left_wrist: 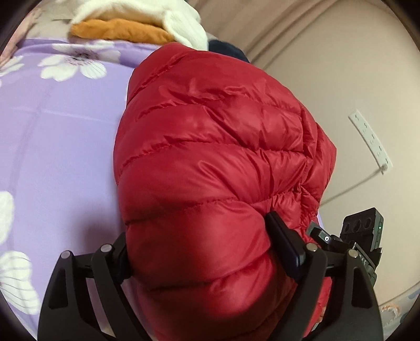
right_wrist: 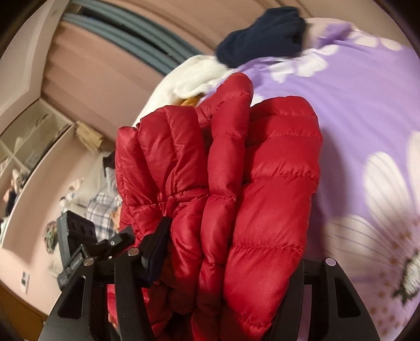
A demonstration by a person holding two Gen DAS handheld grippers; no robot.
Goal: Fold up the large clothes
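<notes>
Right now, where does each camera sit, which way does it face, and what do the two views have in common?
Left wrist: on the left gripper, looking along its fingers at the red puffer jacket clamped between them, purple floral bedspread on the left, wall on the right.
Right wrist: on the right gripper, looking along its fingers at bunched jacket folds, bedspread on the right, room on the left.
Shared: jacket, bedspread, white garment, dark blue garment.

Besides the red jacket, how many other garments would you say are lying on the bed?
3. A white garment lies on an orange one at the far edge of the bed, and a navy one sits beside them. More may be hidden behind the jacket.
</notes>
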